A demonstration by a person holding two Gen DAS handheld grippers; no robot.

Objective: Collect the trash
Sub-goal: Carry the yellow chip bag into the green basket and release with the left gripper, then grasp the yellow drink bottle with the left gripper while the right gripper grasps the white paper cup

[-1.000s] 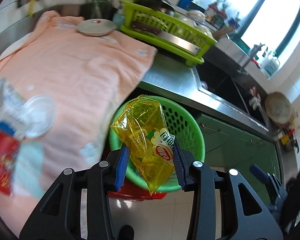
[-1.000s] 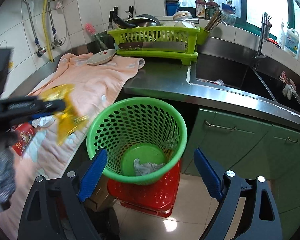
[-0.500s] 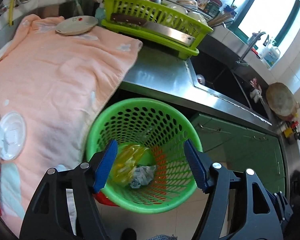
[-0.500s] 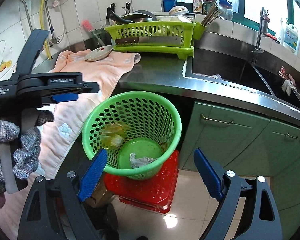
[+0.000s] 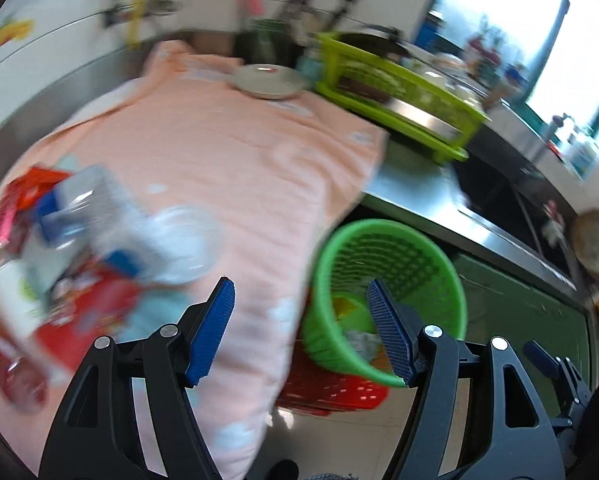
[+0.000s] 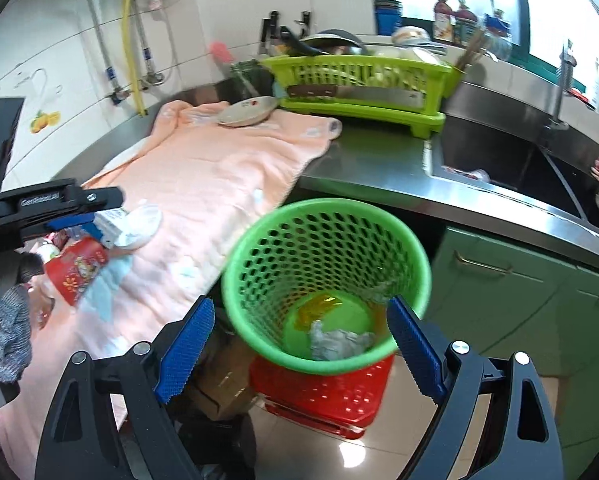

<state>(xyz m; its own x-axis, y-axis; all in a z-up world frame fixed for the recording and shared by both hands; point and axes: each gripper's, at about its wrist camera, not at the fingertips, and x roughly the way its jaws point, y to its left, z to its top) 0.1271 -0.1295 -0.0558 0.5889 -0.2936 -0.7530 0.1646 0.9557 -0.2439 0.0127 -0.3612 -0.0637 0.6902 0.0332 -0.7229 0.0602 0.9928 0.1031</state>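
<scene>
1. The left gripper [image 5: 301,330] stands wide with nothing between its blue pads, above the edge of the peach towel [image 5: 235,168] that covers the table
2. The right gripper [image 6: 299,354] is also wide and holds nothing; the green basket [image 6: 259,240] sits between and beyond its fingers
3. The green basket stands on a red crate [image 6: 331,392] on the floor, just in front of the table edge
4. Inside the basket lie a yellow wrapper [image 6: 319,306] and a crumpled grey-white paper [image 6: 339,342], side by side on the bottom
5. More trash is piled at the near left of the towel: a red carton [image 6: 75,272], a blue-and-white package [image 6: 107,220] and a clear plastic lid [image 6: 143,220]; in the left wrist view this pile is blurred
6. A plate [image 6: 247,112] rests at the far end of the towel, next to a lime dish rack [image 6: 359,80]
7. The sink [image 6: 499,160] lies to the right of the rack
</scene>
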